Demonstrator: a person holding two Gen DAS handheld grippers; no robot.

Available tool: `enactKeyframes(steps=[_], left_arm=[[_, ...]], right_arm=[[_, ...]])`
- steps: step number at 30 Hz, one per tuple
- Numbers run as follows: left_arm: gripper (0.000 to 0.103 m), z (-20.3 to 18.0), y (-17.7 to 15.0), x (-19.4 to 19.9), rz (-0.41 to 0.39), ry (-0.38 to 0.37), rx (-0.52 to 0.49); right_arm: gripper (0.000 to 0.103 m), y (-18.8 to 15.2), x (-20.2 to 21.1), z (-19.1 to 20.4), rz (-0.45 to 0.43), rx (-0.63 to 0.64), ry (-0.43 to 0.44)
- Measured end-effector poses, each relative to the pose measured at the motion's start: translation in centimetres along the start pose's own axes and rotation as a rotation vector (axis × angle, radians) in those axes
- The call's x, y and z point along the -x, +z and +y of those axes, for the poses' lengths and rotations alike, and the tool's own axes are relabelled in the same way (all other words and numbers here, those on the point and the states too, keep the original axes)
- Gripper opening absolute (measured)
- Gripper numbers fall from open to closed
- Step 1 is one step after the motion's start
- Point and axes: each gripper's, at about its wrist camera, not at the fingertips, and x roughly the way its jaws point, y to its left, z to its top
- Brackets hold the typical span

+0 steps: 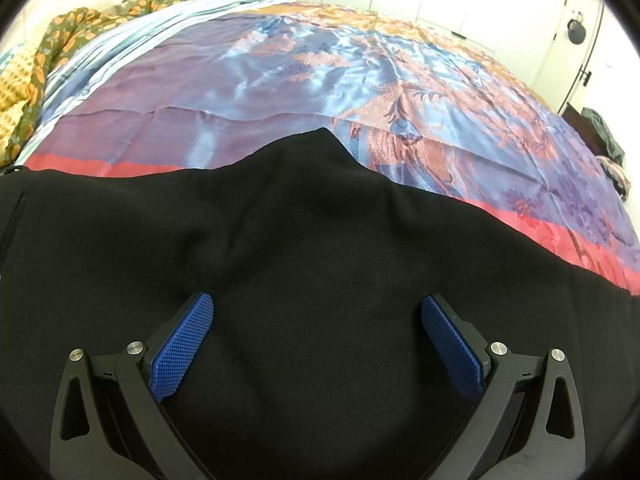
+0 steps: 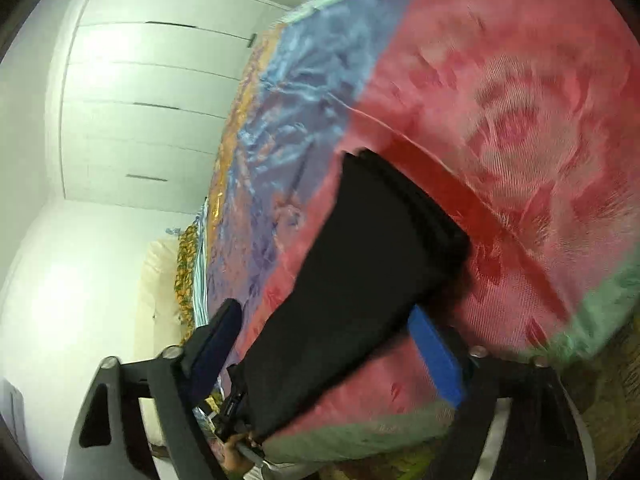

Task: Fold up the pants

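black pants (image 1: 304, 248) lie flat on a satin bedspread (image 1: 280, 72), along its near red border, spread across the near half of the left wrist view; a peak of the cloth juts toward the far side at the middle. left gripper (image 1: 318, 340) hangs just over the dark cloth, jaws wide apart, blue pads (image 1: 182, 346) clear of each other with only flat fabric showing between them; nothing is pinched. whether the tips touch the cloth cannot be told. in the right wrist view the picture is tilted and smeared; a long folded stretch of the pants runs away from the camera to a squared-off end with stacked layers showing at its far edge. right gripper (image 2: 324, 312) straddles that strip near its near end, jaws apart, pads not pressing on it as far as the blur allows. judgement on handling: matte, fairly thick knit, soft and limp, light; it will drape and sag from any single hold and not keep a line by itself. the bedspread looks glossy and slick, so the pants may slide or drag it into wrinkles if pulled flat instead of lifted. best holds: seamed or layered edges, the hem end and the waistband, pinching all layers together so the stack does not shear. a grab mid-panel would likely only bunch the top layer.
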Motion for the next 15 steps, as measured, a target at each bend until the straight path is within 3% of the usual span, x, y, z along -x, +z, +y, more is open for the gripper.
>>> enactKeyframes(steps=[4,7,8,10,12,13,14,15], left_arm=[[0.103,0.0,0.0,0.0,-0.002,0.001,-0.001],[0.103,0.1,-0.1,0.0,-0.005,-0.003,0.001],[0.102,0.2,-0.1,0.0,-0.006,-0.005,0.002],[0.102,0.2,-0.1,0.0,-0.009,-0.008,0.003],[0.102,0.3,-0.2,0.0,-0.014,-0.013,0.005],[0.102,0.3,-0.2,0.1,-0.015,-0.014,0.006],[0.103,0.3,-0.2,0.1,-0.016,-0.014,0.006],[0.103,0.3,-0.2,0.1,-0.017,-0.014,0.005]], right_arm=[[0.079,1.0,-1.1,-0.6,-0.03,-0.035,-0.044],[0.076,1.2,-2.2,-0.5,0.011,-0.01,-0.009],[0.064,1.3,-2.1,-0.6,0.009,-0.012,-0.017],[0.023,1.3,-1.4,-0.4,-0.033,-0.015,-0.024],[0.026,0.8,-1.3,-0.1,-0.03,0.002,-0.105],[0.034,0.7,-1.5,0.1,-0.015,0.008,-0.162],[0.05,0.5,-1.8,0.1,0.006,0.004,-0.196],[0.056,0.3,-2.1,0.2,0.014,0.006,-0.189]])
